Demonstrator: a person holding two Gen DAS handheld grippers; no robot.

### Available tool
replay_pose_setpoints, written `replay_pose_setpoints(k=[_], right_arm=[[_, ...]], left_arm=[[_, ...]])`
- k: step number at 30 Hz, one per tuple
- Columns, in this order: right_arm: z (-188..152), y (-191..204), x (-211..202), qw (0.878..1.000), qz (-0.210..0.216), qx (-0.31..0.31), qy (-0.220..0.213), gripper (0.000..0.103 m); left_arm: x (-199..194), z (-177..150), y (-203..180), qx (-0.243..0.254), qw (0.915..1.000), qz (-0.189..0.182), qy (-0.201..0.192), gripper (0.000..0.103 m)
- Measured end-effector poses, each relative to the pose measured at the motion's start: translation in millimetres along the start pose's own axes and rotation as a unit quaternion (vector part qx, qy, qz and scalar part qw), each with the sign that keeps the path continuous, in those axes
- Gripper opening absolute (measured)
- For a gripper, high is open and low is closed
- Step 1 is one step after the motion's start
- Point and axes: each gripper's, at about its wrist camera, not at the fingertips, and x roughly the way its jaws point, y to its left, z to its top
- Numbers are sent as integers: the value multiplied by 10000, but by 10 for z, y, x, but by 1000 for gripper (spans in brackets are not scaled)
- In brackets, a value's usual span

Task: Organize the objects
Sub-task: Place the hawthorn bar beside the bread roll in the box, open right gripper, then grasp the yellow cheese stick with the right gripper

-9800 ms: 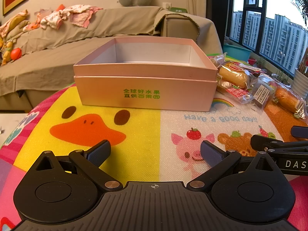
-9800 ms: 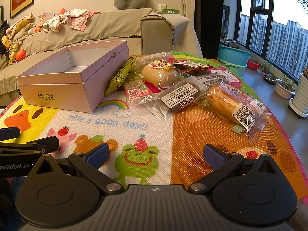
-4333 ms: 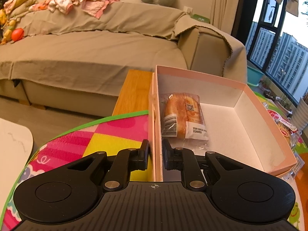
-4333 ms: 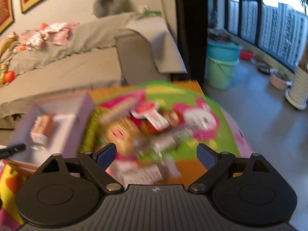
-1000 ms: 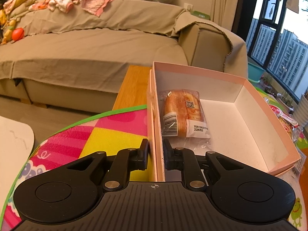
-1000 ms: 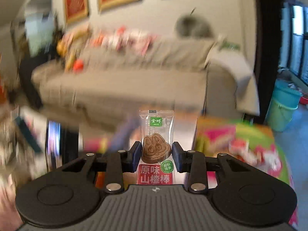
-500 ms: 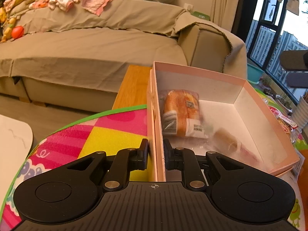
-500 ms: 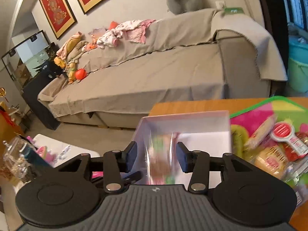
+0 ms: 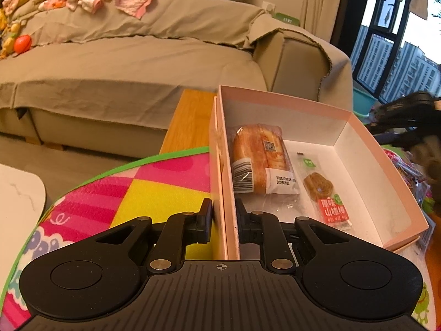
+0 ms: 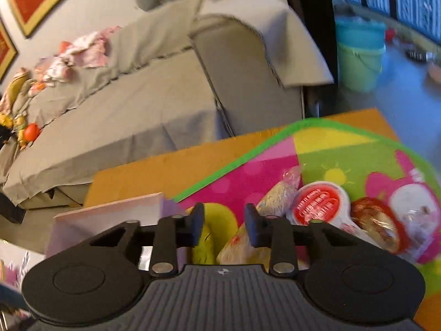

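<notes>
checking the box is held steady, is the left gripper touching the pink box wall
Touching. The left wrist view shows the left gripper shut on the near wall of the pink box, a pad pressed on each side.

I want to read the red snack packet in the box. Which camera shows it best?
The left wrist view: the red snack packet lies flat in the pink box, label up. The right wrist view shows only the box's corner, not the packet.

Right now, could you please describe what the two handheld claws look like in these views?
Both look alike. The left claw and the right claw are matte black, each with a ribbed central body bearing a small crosshair mark, two rounded lobes with circular recesses, silver pivot pins, and angled link arms with triangular cut-outs leading to flat dark pads. No cables, sleeves or hands show.
</notes>
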Motion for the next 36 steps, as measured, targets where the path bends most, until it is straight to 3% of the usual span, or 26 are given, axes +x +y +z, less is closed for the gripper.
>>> replay_pose_setpoints(k=[4,8,14,19,22,26,31,32,34,36], right_arm=[[84,34,340,9996,78,-93,268,25],[-5,53,303,9974,337,-408,492,21],[-324,-6,-105,9912,631,-856,786,19],[-748,-47,-501,9838,718,-1246,1074,19],[-1043,-129,-759,9829,536,-1392,1080,19],[-1293,-251,-1185,9870,42,-1466,666,19],[-1517,-392,-1503,9929,77,-1029,591,34],[-1582,-401,-1512,9932,112,-974,631,36],[-1678,-371,-1505,9934,244,-849,736,52],[-1754,-315,-1454,9933,352,-772,784,55]], left_arm=[[-1,1,2,-28,10000,-2,12,19],[0,-1,9,-74,10000,-6,7,19],[8,-16,30,-286,9996,4,-17,19],[-19,-37,4,-157,9999,38,-17,19],[-25,-40,8,-174,9998,32,-13,19],[-22,-39,10,-173,9998,31,-23,19],[-28,-40,14,-197,9998,38,-27,19],[-29,-40,12,-192,9998,43,-27,19],[-27,-37,11,-193,9998,48,-26,19],[-28,-38,6,-195,9998,59,-24,19]])
